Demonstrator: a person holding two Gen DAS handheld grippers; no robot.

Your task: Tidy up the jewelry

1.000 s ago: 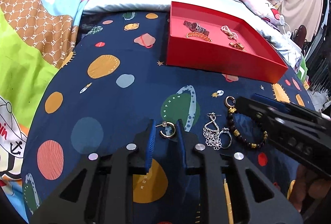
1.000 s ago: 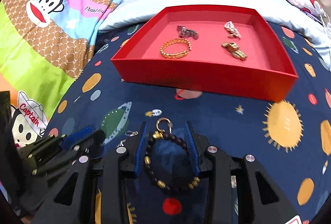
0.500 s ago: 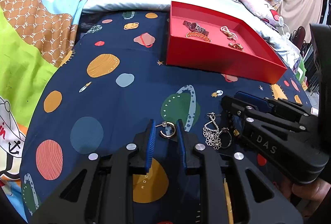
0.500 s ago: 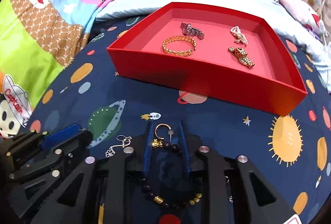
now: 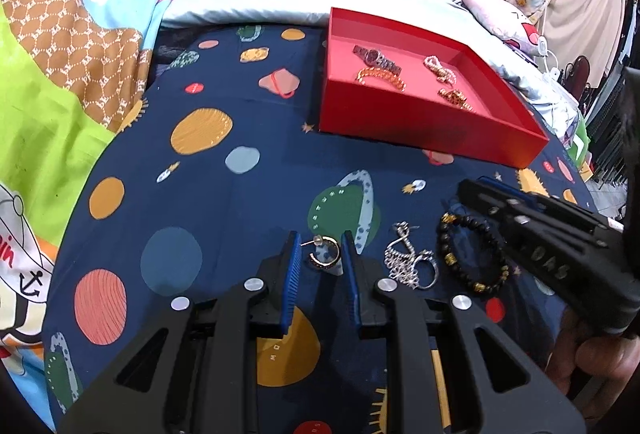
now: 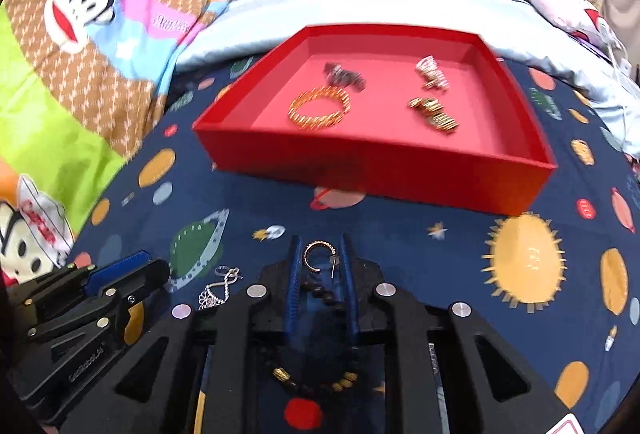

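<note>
The jewelry lies in two groups on a navy planet-print bedspread (image 5: 248, 121). In the red tray (image 5: 420, 129) rest a dark watch (image 5: 376, 57), a gold bangle (image 6: 319, 108), a pale beaded piece (image 5: 439, 67) and a gold watch (image 6: 434, 113). On the bedspread in front of the tray sit a gold hoop earring (image 5: 325, 254), a silver chain piece (image 5: 408, 260) and a dark beaded bracelet (image 5: 472, 254) with gold beads.

The left tongs (image 5: 321, 258) stand around the hoop earring; whether the blue pads press on it cannot be told from the left wrist view. The right tongs (image 6: 320, 266) are closing, with a second gold hoop (image 6: 318, 256) and the top of the beaded bracelet between the pads; the right wrist view is blurred and contact cannot be confirmed.

Readable writing: "SATURN" in pale dots on the green planet (image 5: 340, 205), and "DAS" in raised letters on the side of the right tongs as the left wrist view shows them. Script on the cartoon monkey quilt (image 5: 72, 45) begins "Daul", the rest unclear. A hand (image 5: 600, 366) grips the right tool.
</note>
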